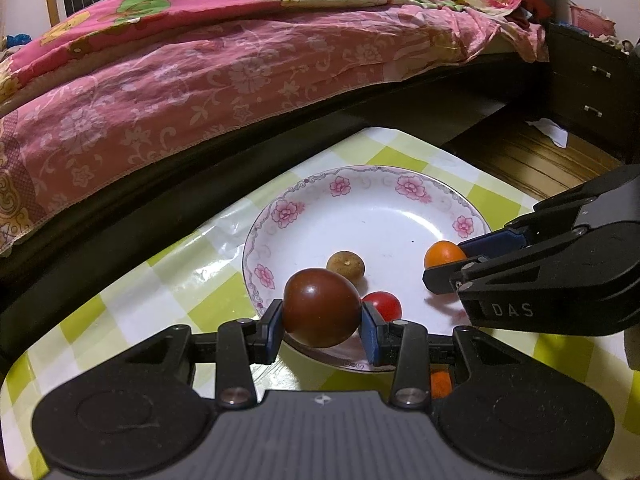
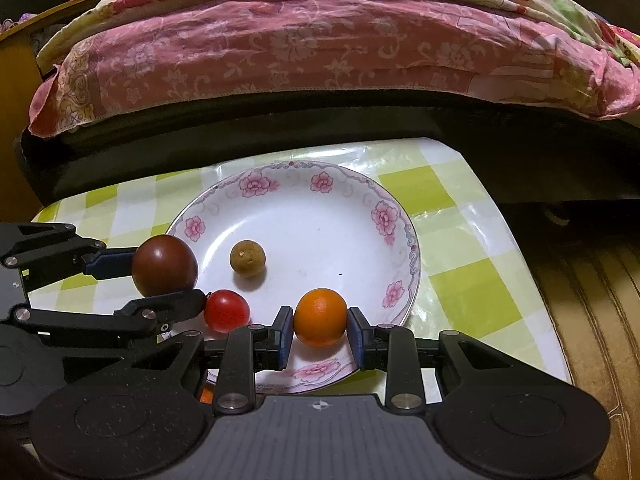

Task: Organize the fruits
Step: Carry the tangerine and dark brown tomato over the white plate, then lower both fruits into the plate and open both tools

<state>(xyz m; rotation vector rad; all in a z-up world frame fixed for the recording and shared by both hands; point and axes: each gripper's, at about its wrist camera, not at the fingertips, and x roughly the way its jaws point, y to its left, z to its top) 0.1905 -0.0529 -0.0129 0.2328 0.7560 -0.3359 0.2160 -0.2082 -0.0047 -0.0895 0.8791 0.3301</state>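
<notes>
A white plate [image 1: 380,208] with pink flowers sits on the checked table; it also shows in the right wrist view [image 2: 312,208]. My left gripper [image 1: 322,320] is shut on a dark brown-red fruit [image 1: 322,312] at the plate's near-left rim, also seen from the right wrist view [image 2: 164,266]. My right gripper [image 2: 320,334] is shut on a small orange fruit [image 2: 320,317] over the plate's near edge, also visible in the left wrist view [image 1: 444,254]. A red cherry tomato [image 2: 226,311] and a small tan round fruit [image 2: 247,258] lie in the plate.
The green-and-white checked tablecloth [image 2: 460,280] covers a small table beside a bed with a pink floral sheet [image 1: 200,92]. A dark drawer cabinet [image 1: 588,88] stands at the right, wooden floor below. Another orange item [image 1: 440,384] peeks out under my left gripper.
</notes>
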